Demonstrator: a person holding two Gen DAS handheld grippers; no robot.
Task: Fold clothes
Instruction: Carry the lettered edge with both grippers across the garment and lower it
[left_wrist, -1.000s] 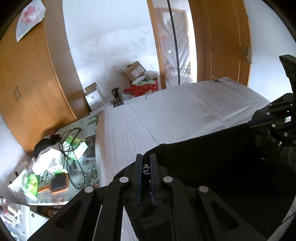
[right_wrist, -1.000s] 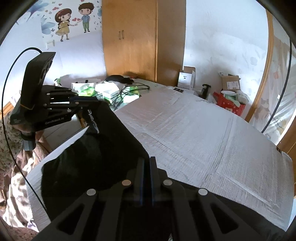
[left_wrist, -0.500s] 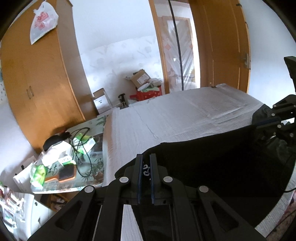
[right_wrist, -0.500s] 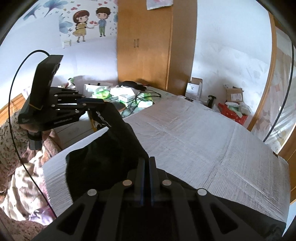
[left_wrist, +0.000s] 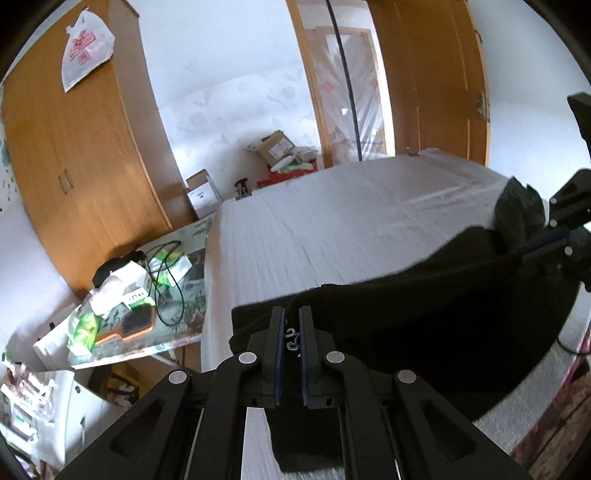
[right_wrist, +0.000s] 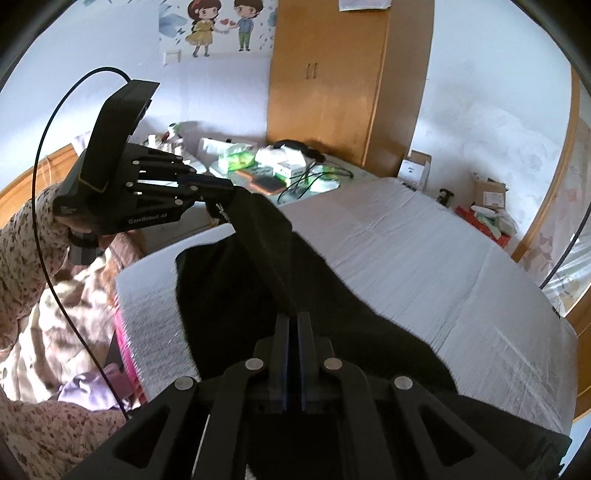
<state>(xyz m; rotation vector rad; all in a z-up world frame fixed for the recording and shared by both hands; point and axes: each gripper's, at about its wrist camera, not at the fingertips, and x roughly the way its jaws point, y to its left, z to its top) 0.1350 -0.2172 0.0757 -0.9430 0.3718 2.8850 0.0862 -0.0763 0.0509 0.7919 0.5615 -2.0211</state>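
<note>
- The black garment (left_wrist: 424, 325) is clamped at one edge by the left gripper (left_wrist: 291, 325).
- Its other edge is pinched by the right gripper (right_wrist: 293, 325).
- The cloth is stretched between both, above the white bed (right_wrist: 424, 266).

Each camera sits just behind its own tool, looking forward and down along the fingers, close over the bed (left_wrist: 369, 229). Both views share the bed, wardrobe (right_wrist: 332, 81) and cluttered desk (right_wrist: 273, 166), and each catches the other tool.
</note>
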